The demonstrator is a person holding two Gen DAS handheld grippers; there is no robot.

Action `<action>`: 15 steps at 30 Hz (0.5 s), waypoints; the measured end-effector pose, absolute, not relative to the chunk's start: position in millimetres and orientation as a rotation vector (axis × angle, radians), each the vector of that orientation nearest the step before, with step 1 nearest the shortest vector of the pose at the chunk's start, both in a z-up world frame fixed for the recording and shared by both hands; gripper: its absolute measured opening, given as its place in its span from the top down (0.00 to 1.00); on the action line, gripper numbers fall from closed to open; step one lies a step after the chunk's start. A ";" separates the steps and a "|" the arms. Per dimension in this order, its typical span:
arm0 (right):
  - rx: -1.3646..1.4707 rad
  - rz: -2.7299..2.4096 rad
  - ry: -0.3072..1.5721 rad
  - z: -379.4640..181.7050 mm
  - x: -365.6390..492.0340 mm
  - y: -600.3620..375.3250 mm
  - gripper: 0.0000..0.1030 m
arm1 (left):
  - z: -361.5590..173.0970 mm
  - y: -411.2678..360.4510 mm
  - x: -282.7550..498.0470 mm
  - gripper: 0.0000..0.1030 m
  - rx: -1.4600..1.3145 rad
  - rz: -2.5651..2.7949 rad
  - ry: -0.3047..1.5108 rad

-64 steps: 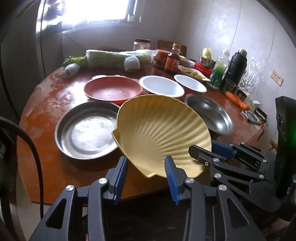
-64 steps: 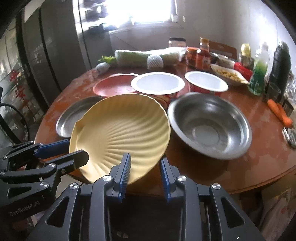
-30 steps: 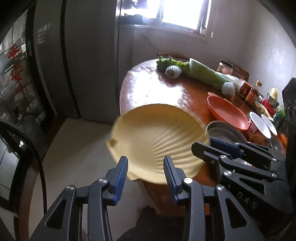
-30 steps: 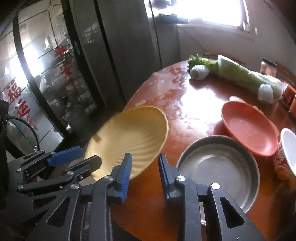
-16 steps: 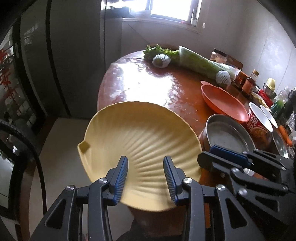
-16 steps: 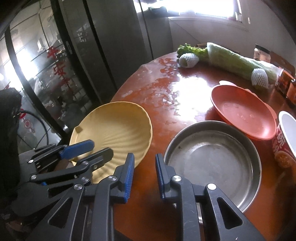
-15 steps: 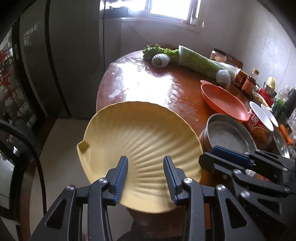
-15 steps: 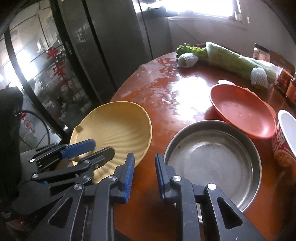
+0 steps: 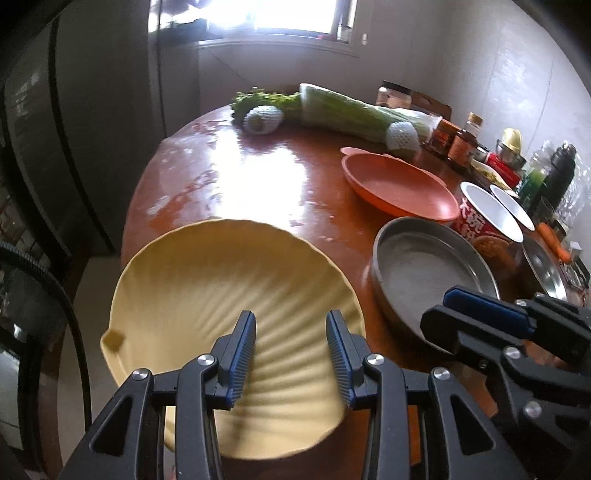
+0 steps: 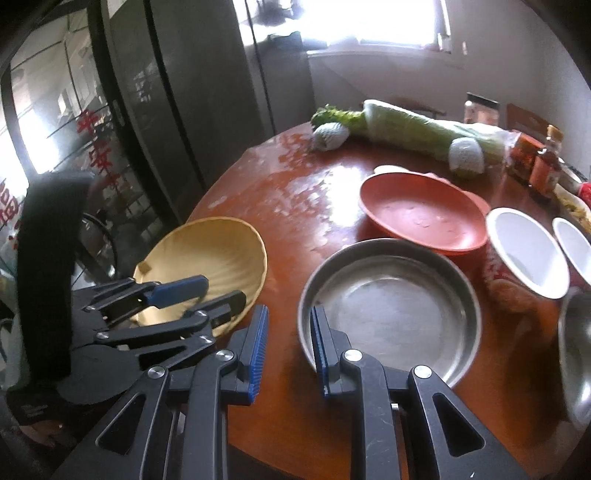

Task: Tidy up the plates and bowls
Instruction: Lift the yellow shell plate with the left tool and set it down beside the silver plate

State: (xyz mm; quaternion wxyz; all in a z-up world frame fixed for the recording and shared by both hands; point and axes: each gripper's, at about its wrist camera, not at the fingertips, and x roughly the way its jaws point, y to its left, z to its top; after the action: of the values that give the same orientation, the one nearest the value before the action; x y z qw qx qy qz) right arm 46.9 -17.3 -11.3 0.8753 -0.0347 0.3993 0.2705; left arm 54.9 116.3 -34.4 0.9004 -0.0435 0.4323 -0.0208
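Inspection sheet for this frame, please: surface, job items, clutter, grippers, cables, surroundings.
Surface: round reddish table, glossy, with pale smears.
Job items: yellow shell plate at the near left edge, partly past it; steel pan; orange plate; two white bowls; second steel bowl far right.
Clutter: cabbage, two netted fruits, jars and bottles, flask, carrot.
Grippers: left gripper open over the shell plate; right gripper open at the pan's near rim, holding nothing.
Cables: black cable at left.
Surroundings: window, dark cabinet, glass door with red characters.
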 end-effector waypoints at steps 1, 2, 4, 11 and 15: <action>-0.071 0.560 0.830 -10.0 46.3 -20.9 0.77 | -34.5 113.6 55.7 0.62 -0.084 -0.052 0.895; -0.070 0.554 0.829 -9.6 46.5 -22.8 0.77 | -34.7 110.4 57.4 0.62 -0.078 -0.057 0.897; -0.070 0.543 0.824 -8.9 47.0 -27.1 0.77 | -34.6 104.4 60.7 0.62 -0.067 -0.072 0.897; -0.060 0.499 0.836 -14.2 49.5 -43.6 0.76 | -34.6 90.3 71.3 0.62 -0.043 -0.105 0.900; -0.051 0.484 0.843 -16.8 50.8 -51.2 0.76 | -34.6 87.7 76.9 0.62 -0.034 -0.115 0.899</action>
State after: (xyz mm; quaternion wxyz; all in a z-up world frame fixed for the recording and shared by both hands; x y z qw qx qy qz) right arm 50.8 -51.2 -16.8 0.8840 -0.0245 0.4050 0.2324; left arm 76.9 87.7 -34.6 0.8989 -0.0165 0.4343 -0.0557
